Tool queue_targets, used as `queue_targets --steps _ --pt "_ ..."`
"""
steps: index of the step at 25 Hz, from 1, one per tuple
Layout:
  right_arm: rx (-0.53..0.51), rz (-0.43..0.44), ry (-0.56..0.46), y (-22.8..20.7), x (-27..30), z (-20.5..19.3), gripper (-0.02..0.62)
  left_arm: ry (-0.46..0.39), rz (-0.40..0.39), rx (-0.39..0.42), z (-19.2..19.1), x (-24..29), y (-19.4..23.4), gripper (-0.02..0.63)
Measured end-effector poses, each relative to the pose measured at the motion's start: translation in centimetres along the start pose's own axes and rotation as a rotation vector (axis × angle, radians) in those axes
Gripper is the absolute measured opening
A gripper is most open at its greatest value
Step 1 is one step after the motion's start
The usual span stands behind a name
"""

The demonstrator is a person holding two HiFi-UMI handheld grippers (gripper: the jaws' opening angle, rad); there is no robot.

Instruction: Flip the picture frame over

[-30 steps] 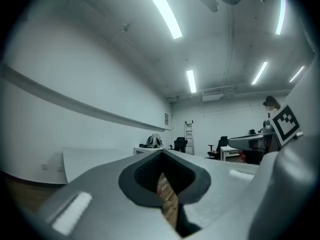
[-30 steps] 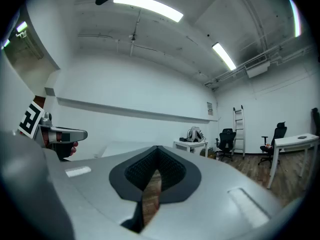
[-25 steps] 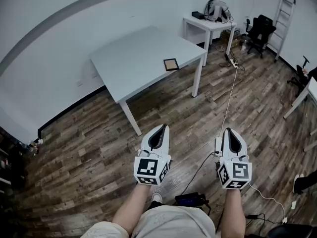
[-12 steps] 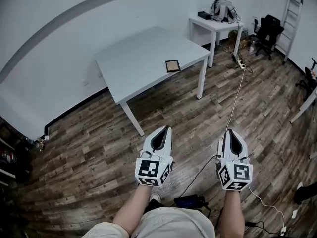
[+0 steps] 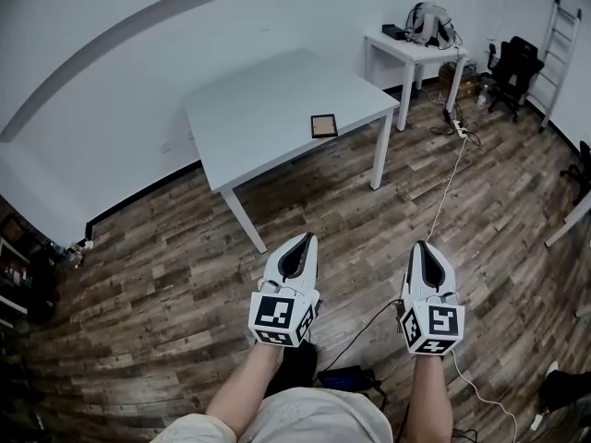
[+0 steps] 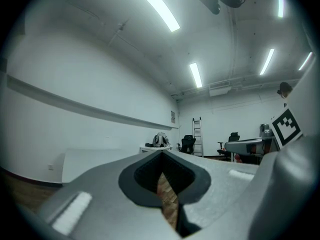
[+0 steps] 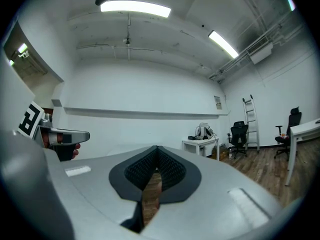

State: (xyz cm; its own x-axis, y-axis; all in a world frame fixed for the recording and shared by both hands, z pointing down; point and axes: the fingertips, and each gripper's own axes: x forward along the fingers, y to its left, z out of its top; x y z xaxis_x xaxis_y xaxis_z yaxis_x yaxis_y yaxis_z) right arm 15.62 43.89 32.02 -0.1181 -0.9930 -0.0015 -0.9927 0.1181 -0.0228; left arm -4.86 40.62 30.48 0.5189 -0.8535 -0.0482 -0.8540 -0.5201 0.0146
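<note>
left gripper (image 5: 307, 239), right gripper (image 5: 424, 245) closed, empty | rectangular picture frame (image 5: 323, 125) flat on table (image 5: 249, 109)

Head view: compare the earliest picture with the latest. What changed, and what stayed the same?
The person has walked on: the white rectangular table and the small dark picture frame lying on it have slid slightly rightward and down in view. Nothing was gripped or released. Left gripper and right gripper stay shut and empty.

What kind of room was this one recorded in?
Likely an office or lab workroom: a large white table, a black office chair, a ladder by the wall, and a cable trailing across the wood-plank floor.
</note>
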Motion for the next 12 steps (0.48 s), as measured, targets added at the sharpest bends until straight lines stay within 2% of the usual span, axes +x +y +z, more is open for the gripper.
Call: queue_targets --steps 8,12 --pt "-0.025 -0.011 0.030 0.0 7.9 -0.9 0.026 -0.006 -0.021 -0.017 -1.1 6.9 4.6 0.002" --pt "-0.032 -0.024 0.047 1.0 13.3 -0.8 0.026 -0.009 -0.041 -0.015 -0.8 11.2 8.4 0.002"
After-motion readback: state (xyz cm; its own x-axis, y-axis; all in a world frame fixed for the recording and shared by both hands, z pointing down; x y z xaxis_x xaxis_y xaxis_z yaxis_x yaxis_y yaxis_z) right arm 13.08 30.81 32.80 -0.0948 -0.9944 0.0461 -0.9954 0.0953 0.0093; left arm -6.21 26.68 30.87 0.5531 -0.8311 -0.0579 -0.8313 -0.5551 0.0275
